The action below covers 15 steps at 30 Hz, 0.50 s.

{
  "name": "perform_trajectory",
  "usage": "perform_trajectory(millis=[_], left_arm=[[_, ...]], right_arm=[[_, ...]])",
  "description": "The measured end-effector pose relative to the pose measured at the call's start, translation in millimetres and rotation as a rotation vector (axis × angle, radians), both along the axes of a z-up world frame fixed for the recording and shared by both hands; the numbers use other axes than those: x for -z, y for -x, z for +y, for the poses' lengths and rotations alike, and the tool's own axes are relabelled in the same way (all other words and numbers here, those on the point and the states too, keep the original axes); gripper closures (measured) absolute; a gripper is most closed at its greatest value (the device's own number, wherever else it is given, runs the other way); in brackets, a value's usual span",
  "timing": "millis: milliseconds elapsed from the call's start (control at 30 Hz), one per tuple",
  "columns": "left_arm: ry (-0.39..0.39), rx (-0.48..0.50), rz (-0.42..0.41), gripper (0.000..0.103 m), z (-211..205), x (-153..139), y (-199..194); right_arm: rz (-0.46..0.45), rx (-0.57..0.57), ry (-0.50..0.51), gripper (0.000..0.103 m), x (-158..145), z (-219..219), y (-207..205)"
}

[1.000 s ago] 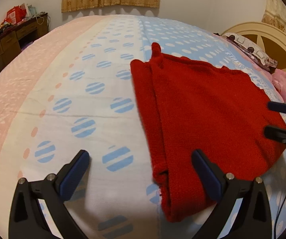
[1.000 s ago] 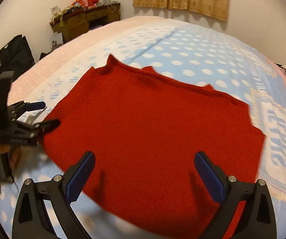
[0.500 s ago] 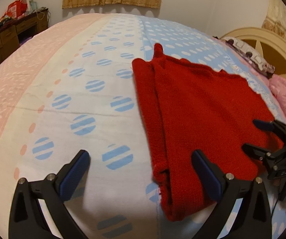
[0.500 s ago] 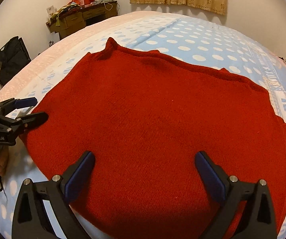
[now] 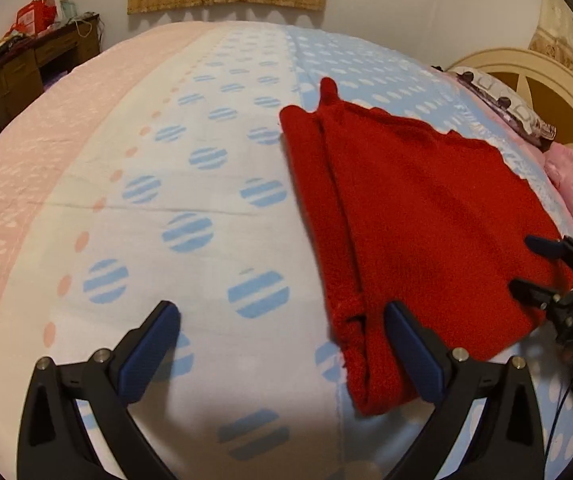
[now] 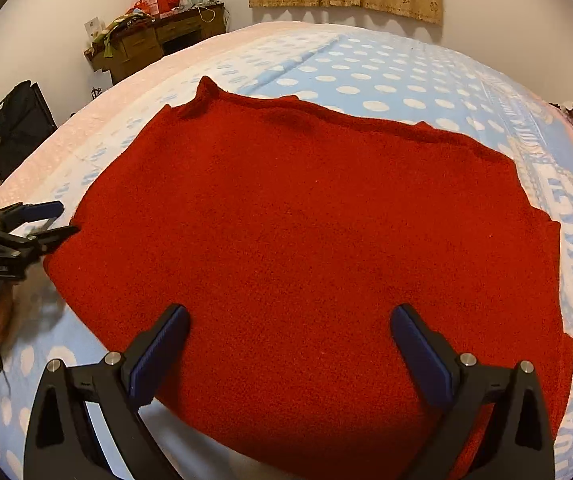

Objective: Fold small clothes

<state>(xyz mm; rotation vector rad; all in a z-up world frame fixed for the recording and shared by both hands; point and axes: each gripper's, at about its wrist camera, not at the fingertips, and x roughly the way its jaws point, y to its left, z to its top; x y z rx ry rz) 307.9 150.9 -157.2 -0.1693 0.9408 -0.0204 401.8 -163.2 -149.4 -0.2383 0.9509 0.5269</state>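
A red knitted garment [image 5: 418, 216] lies flat on the bed, with a folded strip along its left edge; it fills the right wrist view [image 6: 306, 232]. My left gripper [image 5: 282, 320] is open and empty, low over the bed at the garment's near left corner. It also shows in the right wrist view [image 6: 56, 220] at the garment's left edge. My right gripper [image 6: 288, 324] is open and empty above the garment's near edge. It also shows in the left wrist view [image 5: 530, 264] at the garment's right edge.
The bed [image 5: 158, 168] has a pink, white and blue dotted cover. A cream headboard [image 5: 534, 80] and pillows [image 5: 506, 108] are at the right. A cluttered wooden desk [image 5: 26, 64] stands at the far left. A black bag [image 6: 18, 124] stands beside the bed.
My right gripper has moved in over the garment and lower. In the left wrist view it has come further in at the garment's right edge. The garment has not moved.
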Motion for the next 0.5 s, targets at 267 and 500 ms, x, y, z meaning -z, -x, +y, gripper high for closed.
perform_trajectory(millis=[267, 500], left_arm=[[0.067, -0.08, -0.033, 0.0, 27.2, -7.8, 8.4], [0.071, -0.125, -0.048, 0.0, 52.0, -16.4, 15.1]], right_arm=[[0.004, 0.016, -0.028, 0.001, 1.5, -2.8, 0.3], [-0.232, -0.055, 0.03, 0.001, -38.0, 35.4, 43.2]])
